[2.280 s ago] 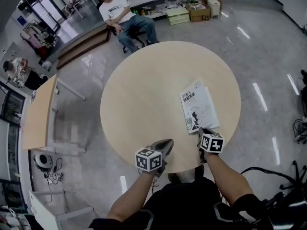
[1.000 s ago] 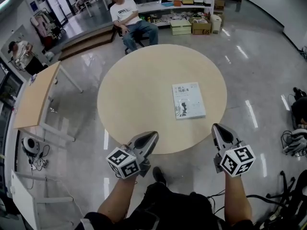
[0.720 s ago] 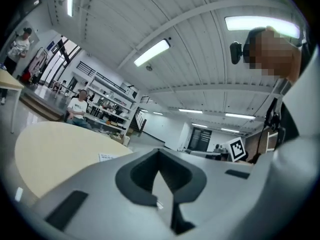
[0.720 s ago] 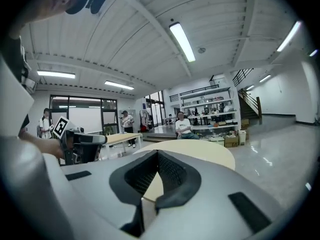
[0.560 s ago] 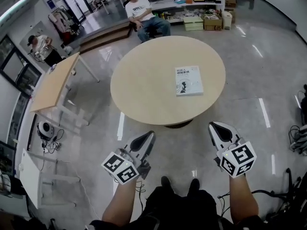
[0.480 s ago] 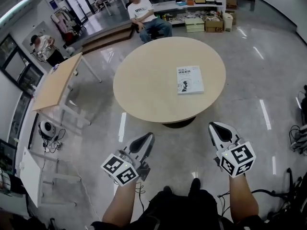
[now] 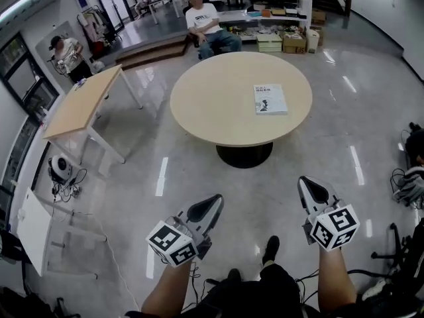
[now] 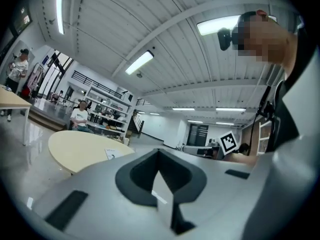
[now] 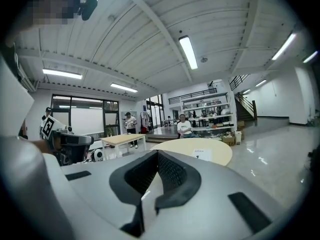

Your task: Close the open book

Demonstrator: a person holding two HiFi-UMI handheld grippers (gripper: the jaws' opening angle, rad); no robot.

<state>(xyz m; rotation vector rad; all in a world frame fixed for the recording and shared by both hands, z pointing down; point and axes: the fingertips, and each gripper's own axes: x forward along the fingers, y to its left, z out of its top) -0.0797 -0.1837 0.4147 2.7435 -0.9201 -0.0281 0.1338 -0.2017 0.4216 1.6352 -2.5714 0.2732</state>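
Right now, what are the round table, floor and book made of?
The round table looks like pale wood laminate, matte, no glare. The floor seems hard polished tile or stone, with bright streaky reflections. The book is paper, with a pale printed cover.

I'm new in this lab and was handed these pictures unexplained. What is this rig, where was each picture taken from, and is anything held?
There is no robot: a person holds tongs in each hand, the left tongs and the right tongs. The marker cubes are part of them. The wide picture comes from a camera on the person's head, looking down; the other two come from cameras riding on the tongs, looking along their jaws. Both are shut and hold nothing. The person stands away from the round table, where a book lies closed, cover up.
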